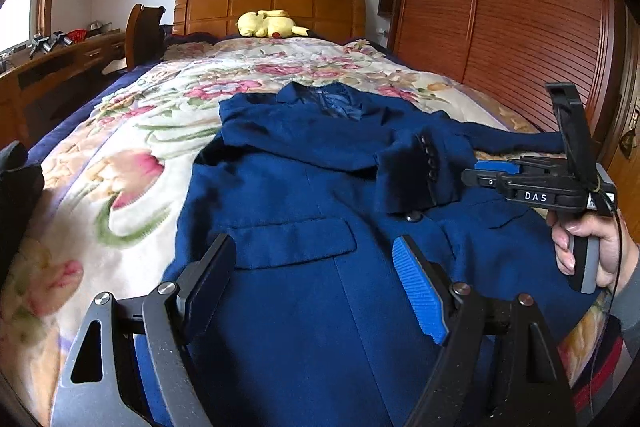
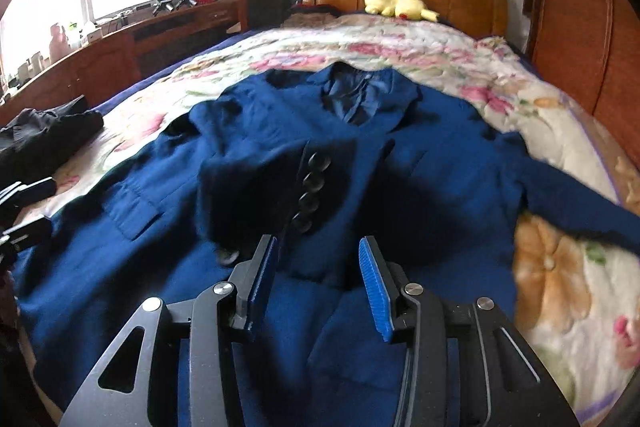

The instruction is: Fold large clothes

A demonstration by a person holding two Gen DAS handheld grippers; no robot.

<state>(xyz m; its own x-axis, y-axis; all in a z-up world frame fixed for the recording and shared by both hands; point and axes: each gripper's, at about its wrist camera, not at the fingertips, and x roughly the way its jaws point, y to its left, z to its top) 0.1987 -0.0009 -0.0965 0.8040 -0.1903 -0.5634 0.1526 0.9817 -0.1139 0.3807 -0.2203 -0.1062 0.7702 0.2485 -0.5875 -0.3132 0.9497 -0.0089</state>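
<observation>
A navy blazer lies on the bed, one sleeve folded across. Both grippers, left and right, hover open, empty. Probably heavy, limp cloth; grasp hem or shoulders.

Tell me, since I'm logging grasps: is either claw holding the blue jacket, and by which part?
Nothing is held. The left claw and the right claw are both open above the blue jacket, no cloth between their pads.
</observation>
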